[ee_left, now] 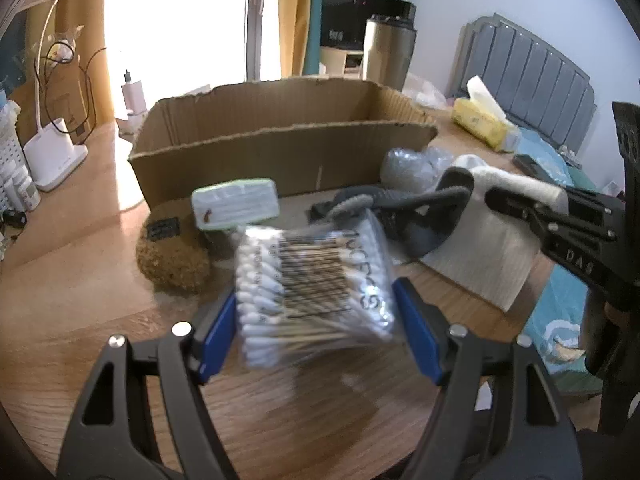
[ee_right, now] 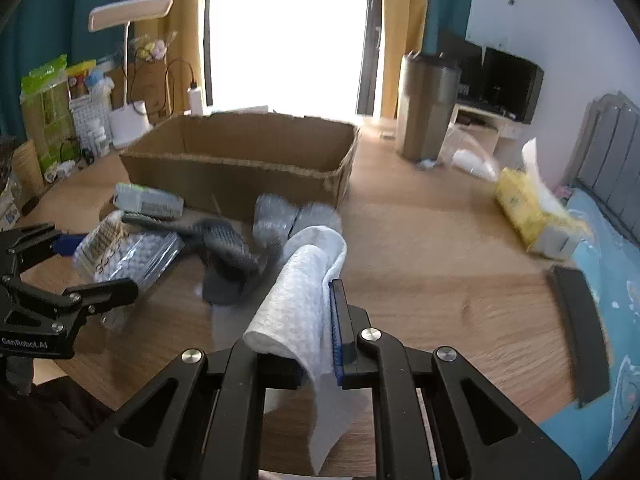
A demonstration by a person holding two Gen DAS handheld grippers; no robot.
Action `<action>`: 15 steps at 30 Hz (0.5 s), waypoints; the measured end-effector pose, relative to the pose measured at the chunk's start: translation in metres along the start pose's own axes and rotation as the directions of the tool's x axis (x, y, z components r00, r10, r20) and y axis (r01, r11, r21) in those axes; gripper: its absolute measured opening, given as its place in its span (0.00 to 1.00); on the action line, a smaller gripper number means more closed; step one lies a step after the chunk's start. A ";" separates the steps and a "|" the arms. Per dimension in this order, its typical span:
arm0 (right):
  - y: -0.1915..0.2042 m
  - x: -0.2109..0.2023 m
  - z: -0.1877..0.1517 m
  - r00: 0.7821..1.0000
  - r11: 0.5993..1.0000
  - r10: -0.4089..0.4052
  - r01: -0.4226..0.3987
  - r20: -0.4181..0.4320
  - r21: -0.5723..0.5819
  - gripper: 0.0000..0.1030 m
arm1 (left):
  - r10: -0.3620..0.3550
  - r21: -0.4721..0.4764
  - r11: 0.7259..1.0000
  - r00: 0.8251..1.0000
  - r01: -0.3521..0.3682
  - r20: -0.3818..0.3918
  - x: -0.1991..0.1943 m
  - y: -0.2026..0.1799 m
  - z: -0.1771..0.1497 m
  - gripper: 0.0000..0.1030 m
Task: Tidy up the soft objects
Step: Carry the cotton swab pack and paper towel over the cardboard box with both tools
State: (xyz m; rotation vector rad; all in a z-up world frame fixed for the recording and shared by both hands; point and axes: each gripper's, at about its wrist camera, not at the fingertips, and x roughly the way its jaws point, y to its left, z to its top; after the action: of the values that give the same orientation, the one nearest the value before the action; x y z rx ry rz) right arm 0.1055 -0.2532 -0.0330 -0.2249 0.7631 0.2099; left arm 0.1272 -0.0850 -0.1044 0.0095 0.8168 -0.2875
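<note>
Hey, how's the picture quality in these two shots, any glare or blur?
Left wrist view: the window is blown out white, and the cotton swab pack in the left tongs is smeared by motion blur. Right wrist view: the same window glare, and the tissue pack is blurred; straight edges bow at both rims.

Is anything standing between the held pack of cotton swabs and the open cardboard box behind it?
The left gripper holds the cotton swab pack above the table. Between it and the cardboard box lie a brown fuzzy item and a small green-edged pack, both low; the box's near wall stands beyond them.
</note>
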 end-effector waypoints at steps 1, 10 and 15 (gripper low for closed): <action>-0.001 -0.003 0.002 1.000 1.000 -0.002 0.002 0.009 0.001 0.11 | -0.002 0.000 1.000 1.000 0.002 0.005 -0.002 0.000 0.001 0.73; -0.011 -0.025 0.021 0.996 1.000 -0.008 0.006 0.093 0.025 0.11 | 0.007 -0.008 1.000 0.997 -0.007 0.071 -0.026 0.003 0.006 0.73; -0.011 -0.034 0.034 0.991 1.000 -0.003 0.000 0.130 0.023 0.11 | 0.015 -0.021 1.000 0.995 -0.013 0.098 -0.037 0.009 0.012 0.73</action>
State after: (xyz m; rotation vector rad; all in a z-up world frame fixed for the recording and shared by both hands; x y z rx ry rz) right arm 0.1065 -0.2577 0.0157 -0.1879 0.6351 0.2118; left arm 0.1141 -0.0689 -0.0708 -0.0174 0.7214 -0.2642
